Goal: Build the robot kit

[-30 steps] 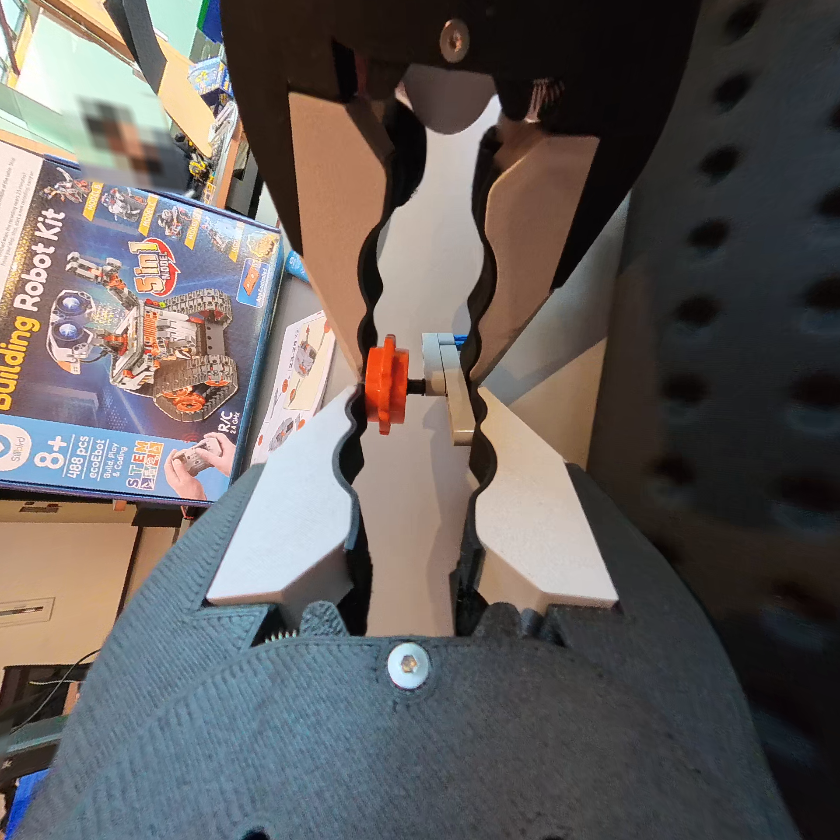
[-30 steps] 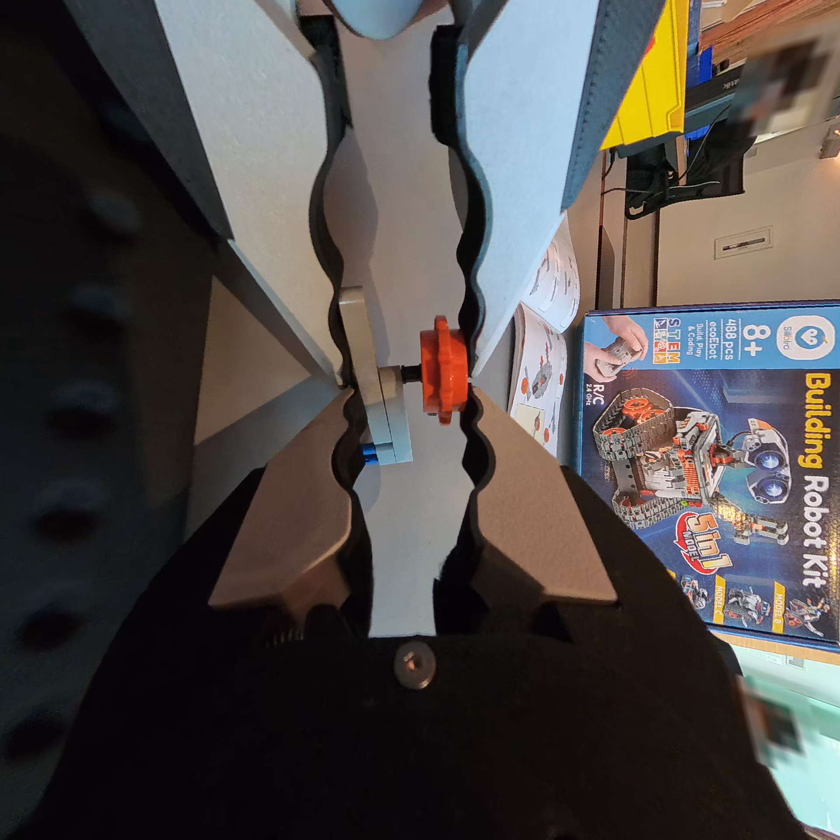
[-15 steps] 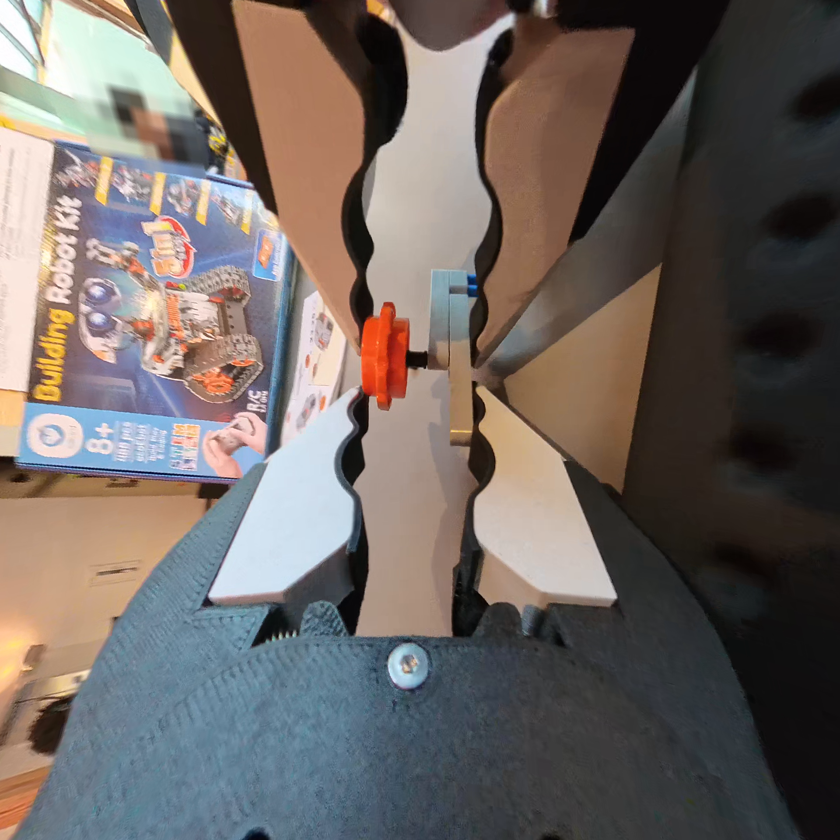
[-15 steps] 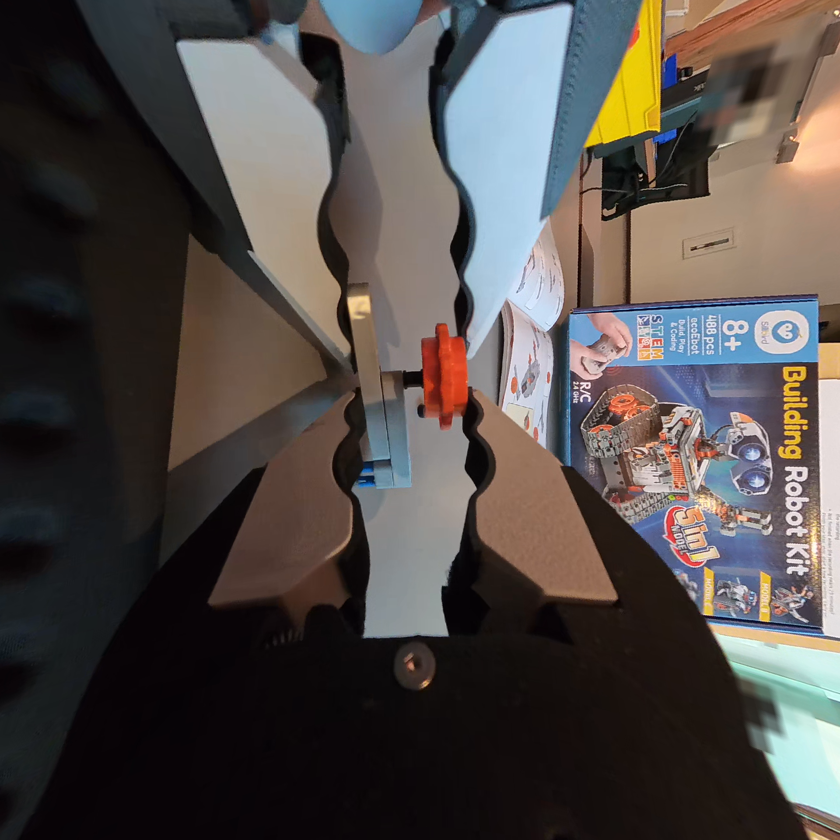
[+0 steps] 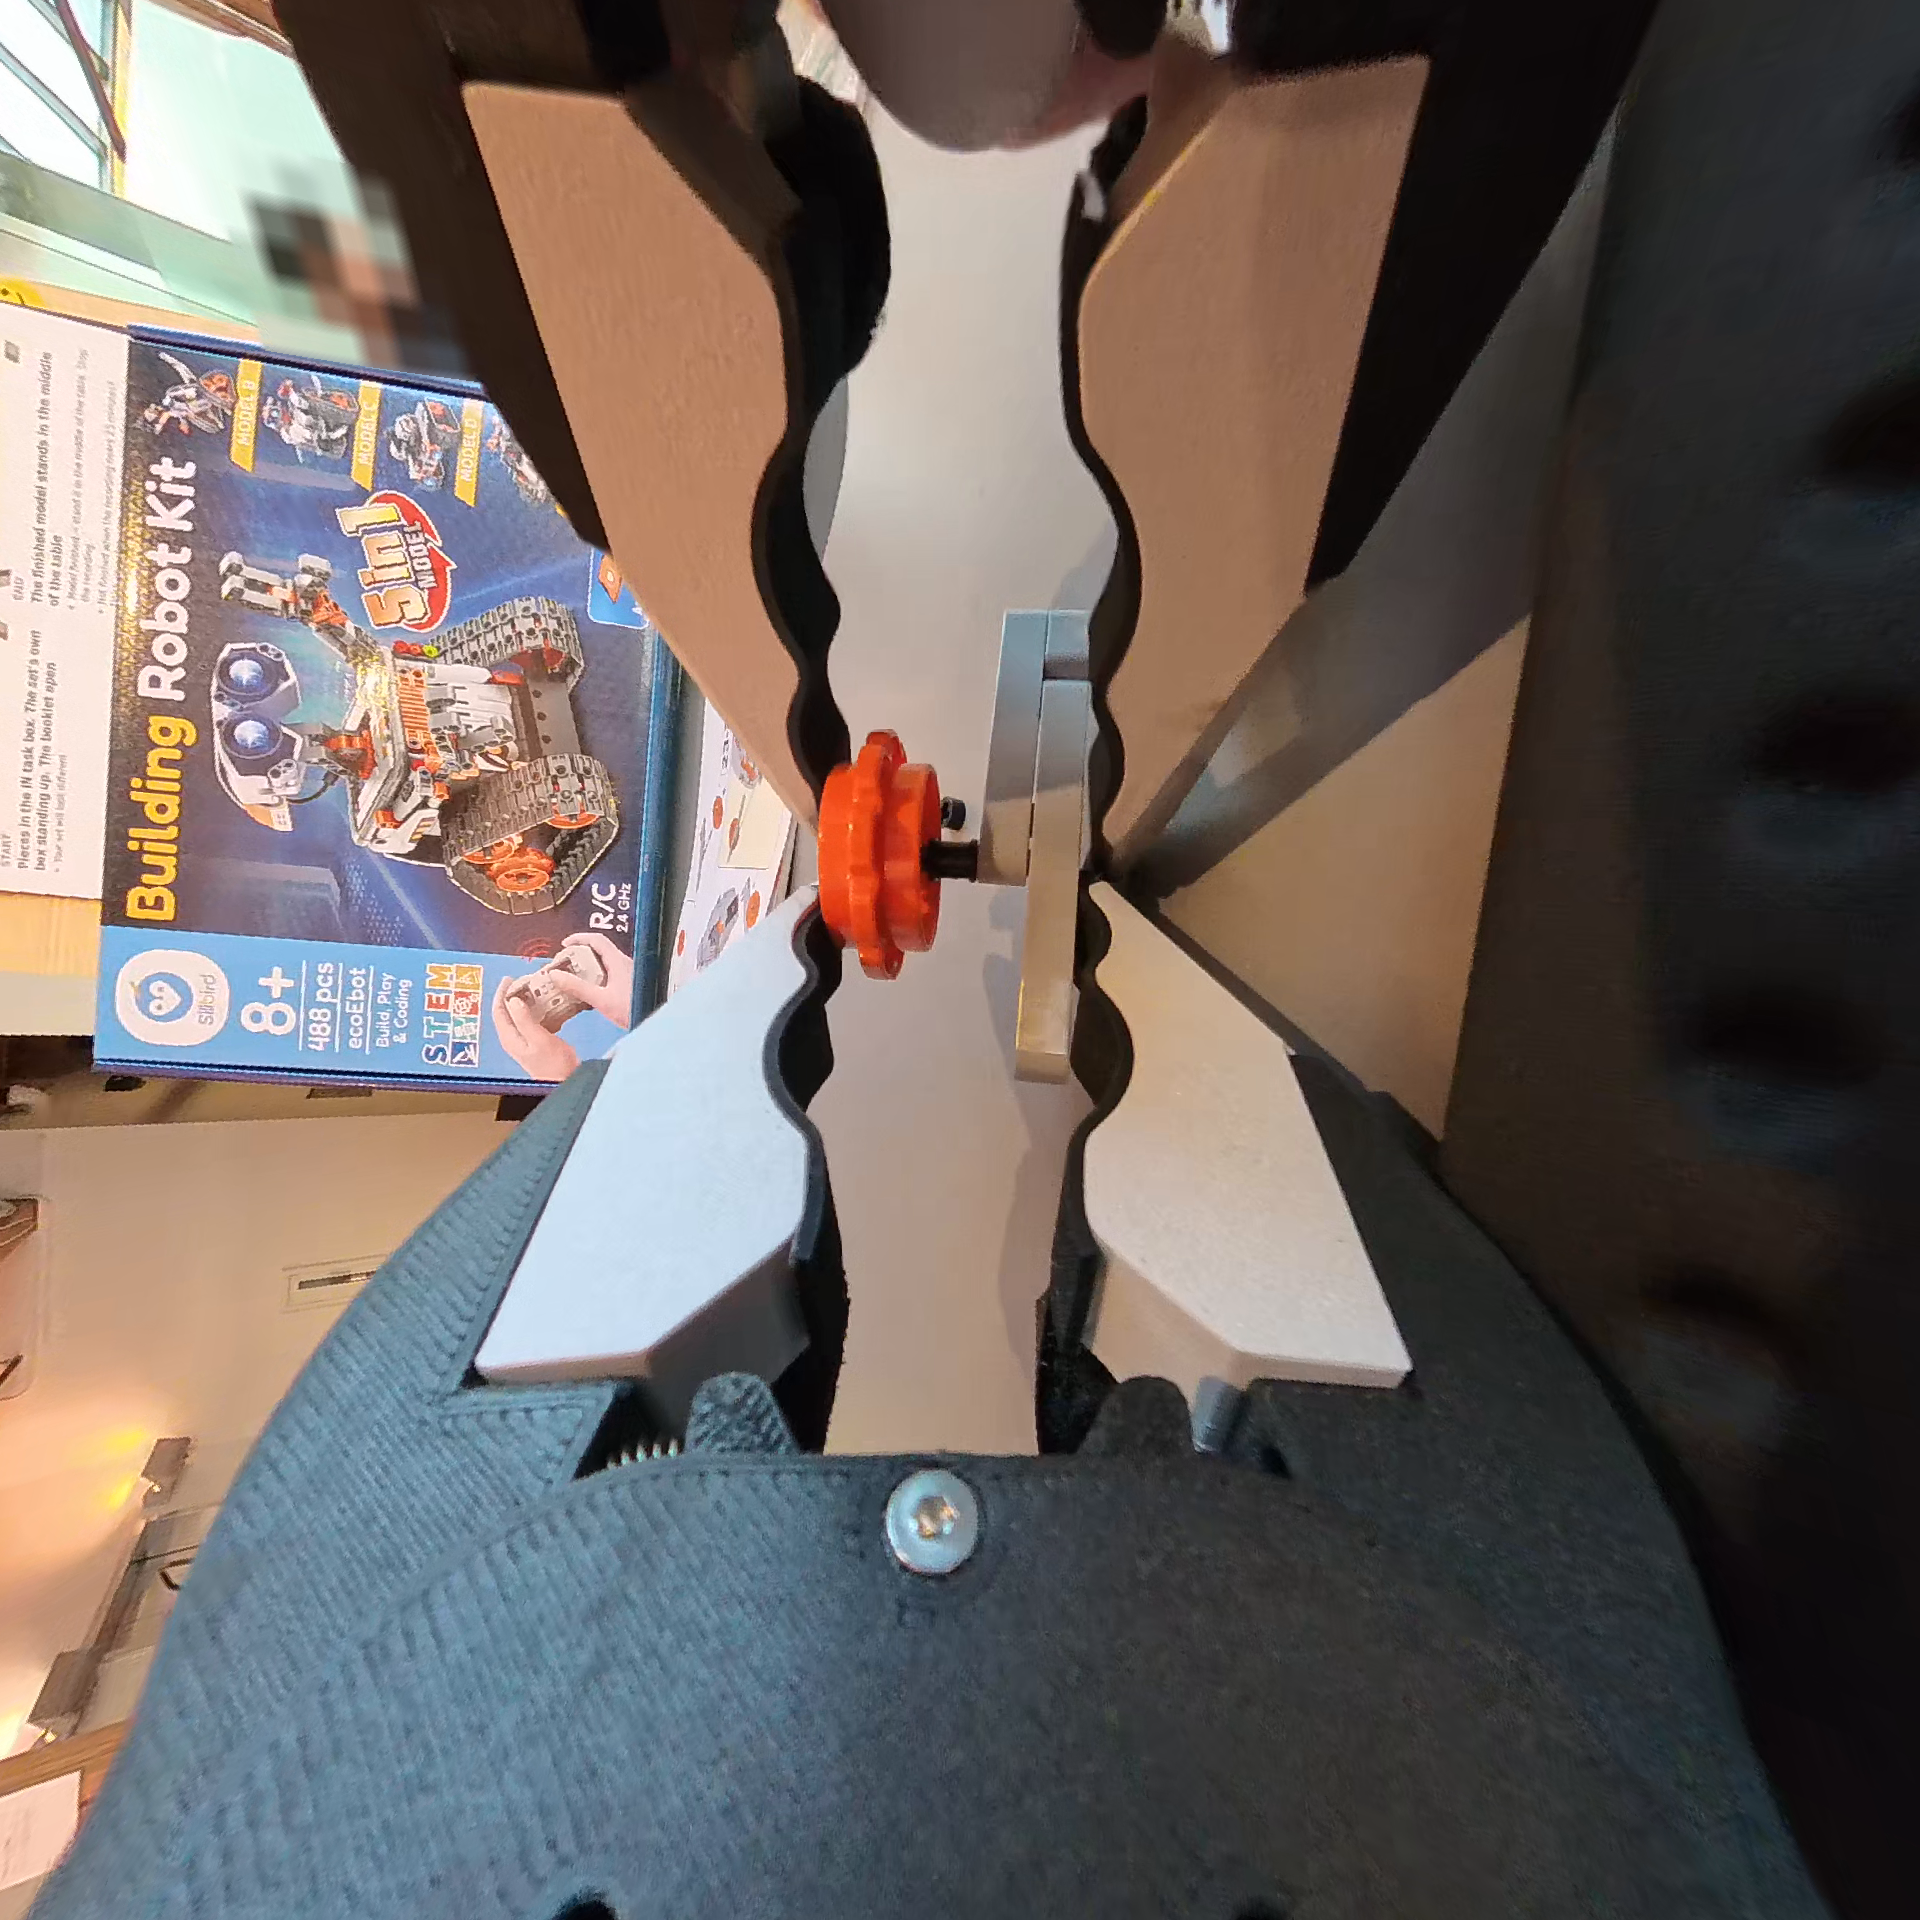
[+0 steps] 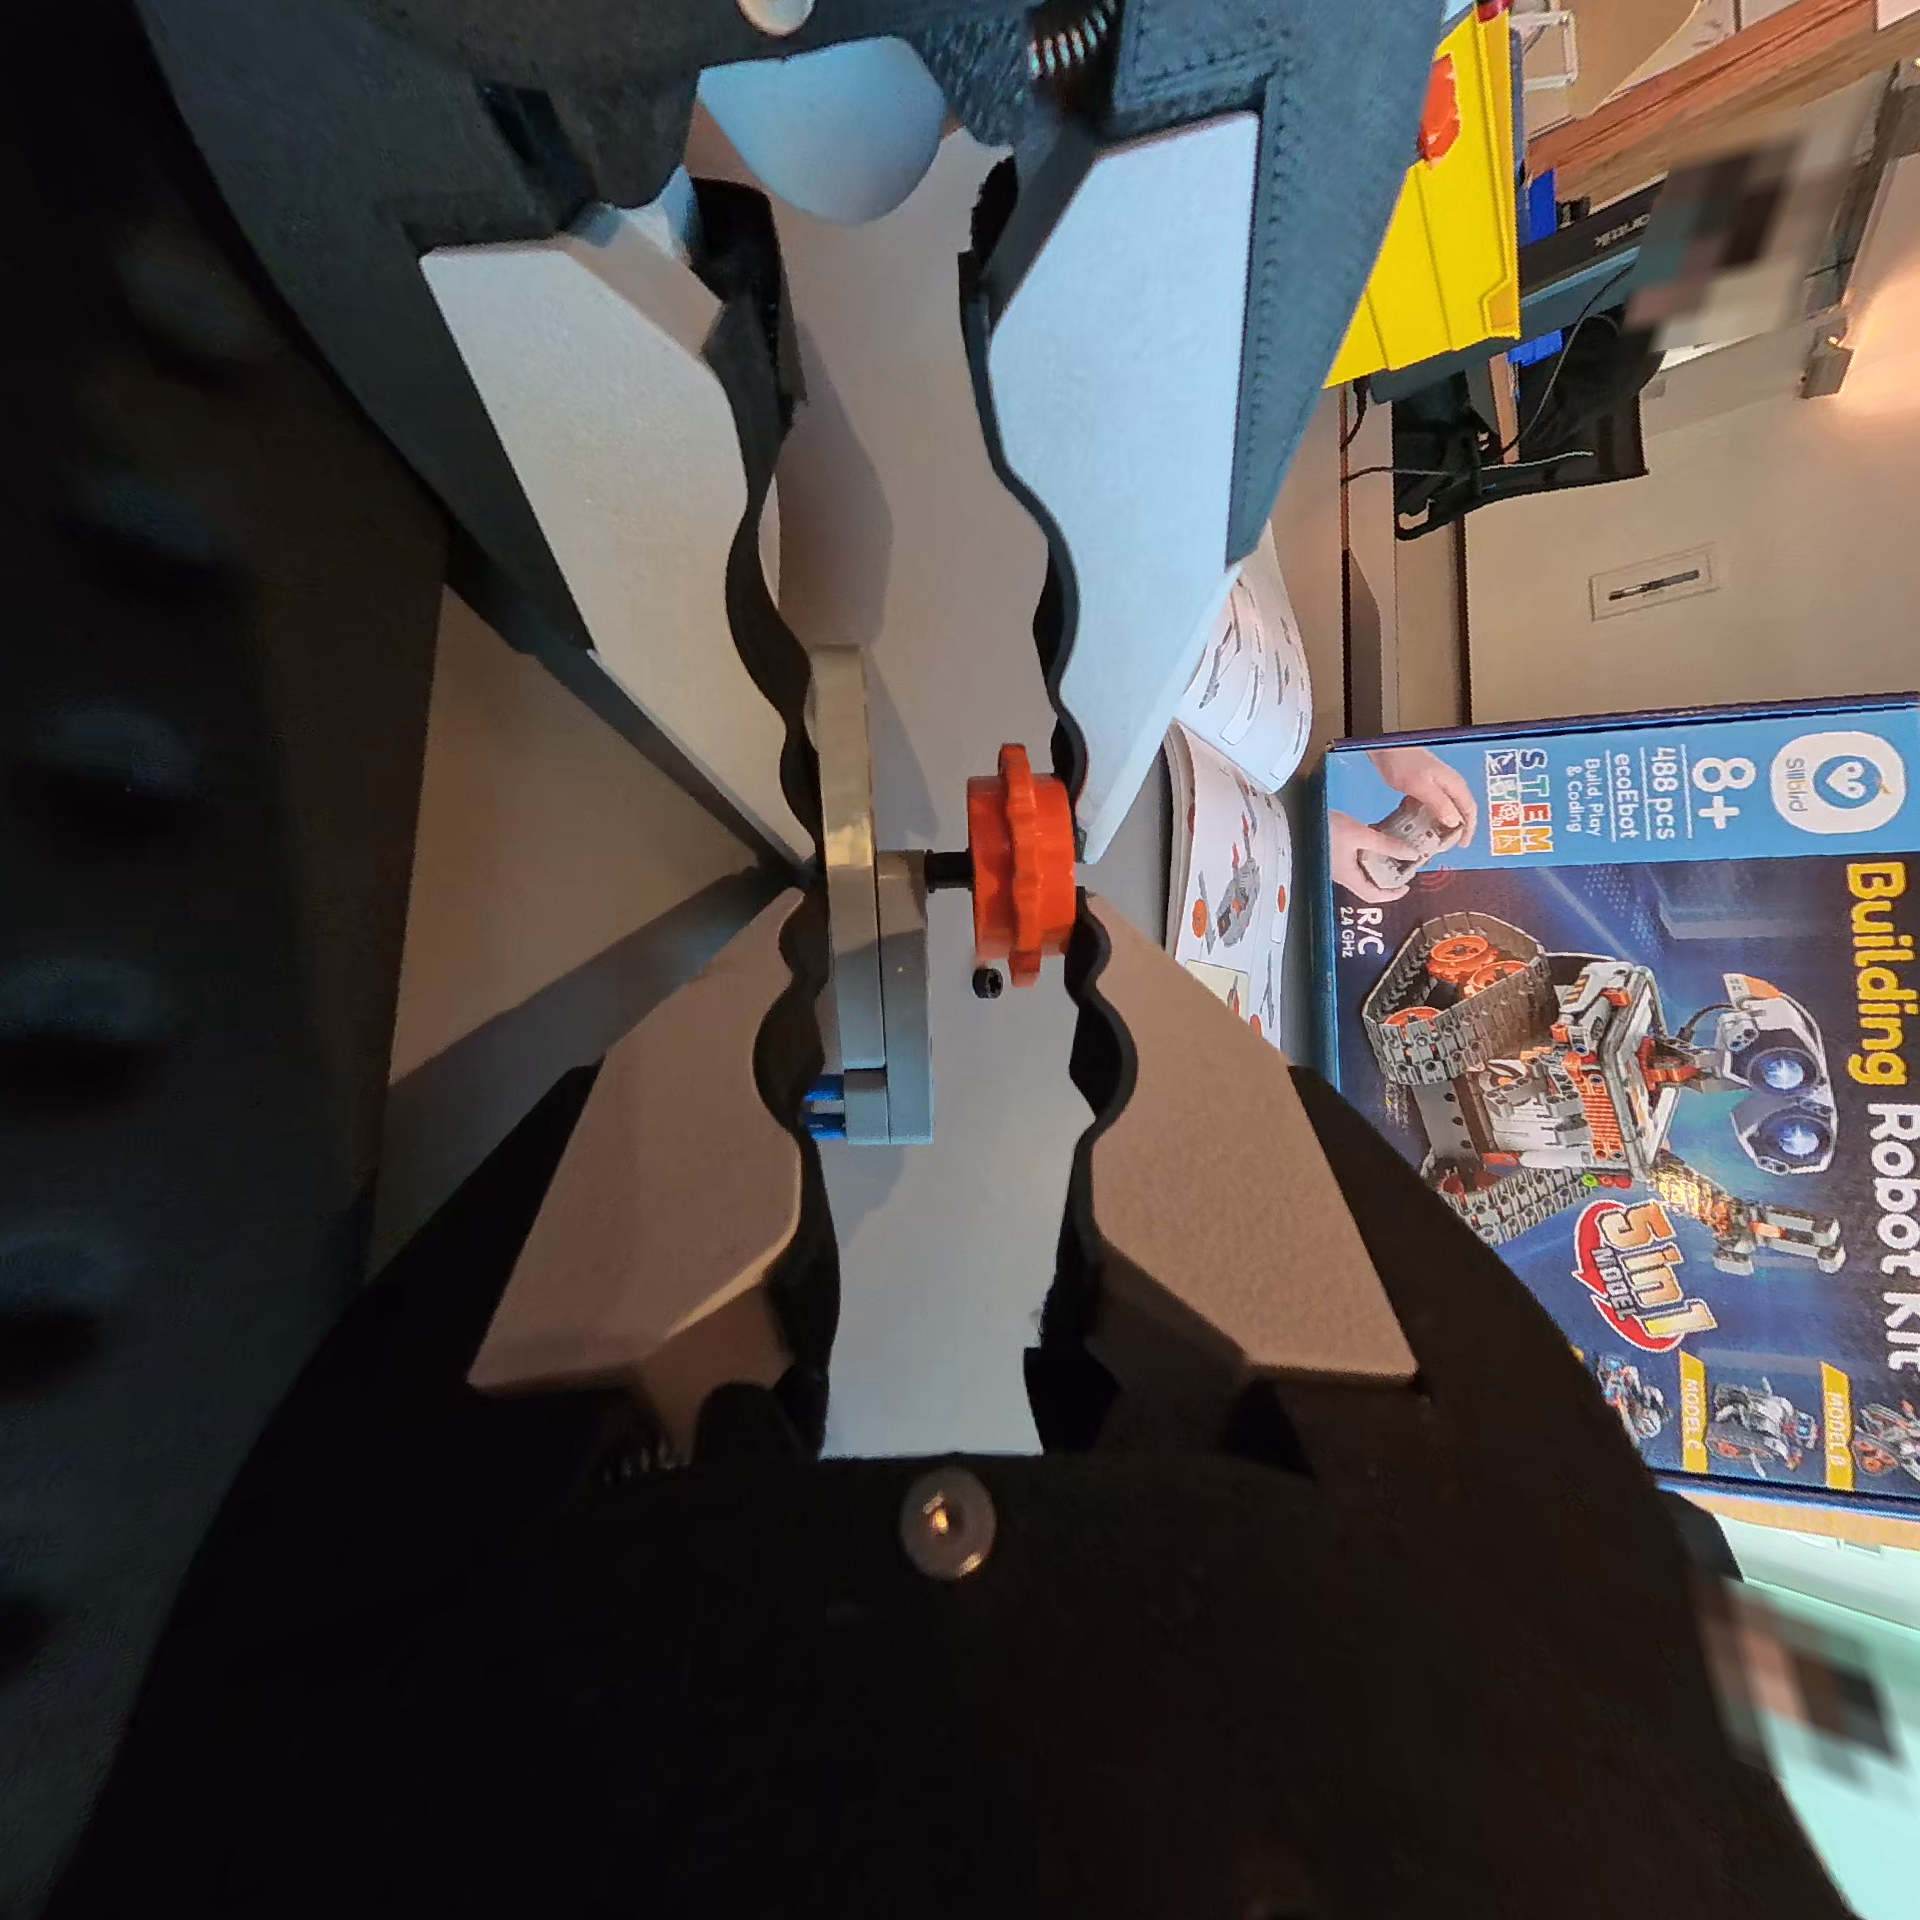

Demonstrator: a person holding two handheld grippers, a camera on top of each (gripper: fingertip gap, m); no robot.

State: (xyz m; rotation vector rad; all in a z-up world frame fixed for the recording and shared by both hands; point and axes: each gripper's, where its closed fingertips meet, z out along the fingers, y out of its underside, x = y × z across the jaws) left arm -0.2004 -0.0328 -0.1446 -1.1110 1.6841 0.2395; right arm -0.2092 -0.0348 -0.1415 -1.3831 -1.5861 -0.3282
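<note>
Printed lettering, numerals and small logos covered the blue cardboard toy box with a tracked-robot picture (image 5: pixel 364 727) (image 6: pixel 1662 1039). A white paper sheet (image 5: pixel 52 623) beside it carried lines of small print. The open instruction booklet (image 6: pixel 1236 831) showed diagrams, possibly numbered; they were too small to read.

A blue kit box (image 5: pixel 364 717) lies beside an open booklet (image 6: pixel 1236 821) — yellow bin (image 6: pixel 1434 218) beyond.
</note>
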